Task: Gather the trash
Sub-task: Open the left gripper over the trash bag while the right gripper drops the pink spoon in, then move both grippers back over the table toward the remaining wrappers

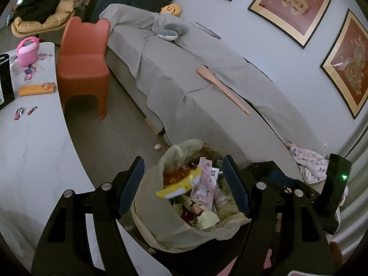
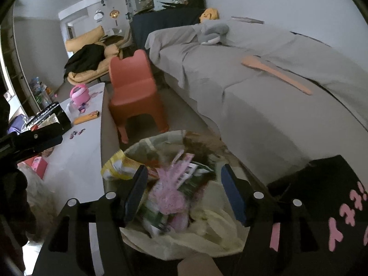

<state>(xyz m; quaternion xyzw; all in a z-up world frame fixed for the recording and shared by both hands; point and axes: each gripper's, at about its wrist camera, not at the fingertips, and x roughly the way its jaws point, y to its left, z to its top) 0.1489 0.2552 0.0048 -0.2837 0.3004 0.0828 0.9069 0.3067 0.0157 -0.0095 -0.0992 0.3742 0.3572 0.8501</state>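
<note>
1. Two tools hang over the same trash bag, both with jaws spread and nothing between the pads. The left tool (image 1: 184, 184) is released above the bag's mouth; the right tool (image 2: 184, 191) is likewise released, and a pink wrapper (image 2: 169, 195) lies loose on the heap right below its gap, blurred, so I judge it has been dropped there.

2. The trash bag (image 1: 147, 207) stands on the floor, between the tabletop and the bed, with its pale liner folded outward over the rim so the mouth stays wide for drops from above. Inside it lie a yellow packet (image 1: 181, 184), pink and white wrappers and other crumpled packaging; the bag looks close to full.

3. The tabletop (image 1: 34, 149) runs along the left of the bag. Two small candy wrappers (image 1: 24, 111) lie on it, apart from a pink toy pot (image 1: 27, 50) and an orange case (image 1: 36, 88). Those wrappers look like the next trash to collect, and the left tool is the nearer one to them.

4. A red child's chair (image 1: 84, 66) stands on the floor between the tabletop and the bed.

5. The bed (image 1: 207, 105) carries a grey cover, a grey plush toy (image 1: 169, 30) and a long pink shoehorn-like stick (image 1: 222, 87), none of which reads as trash.
</note>
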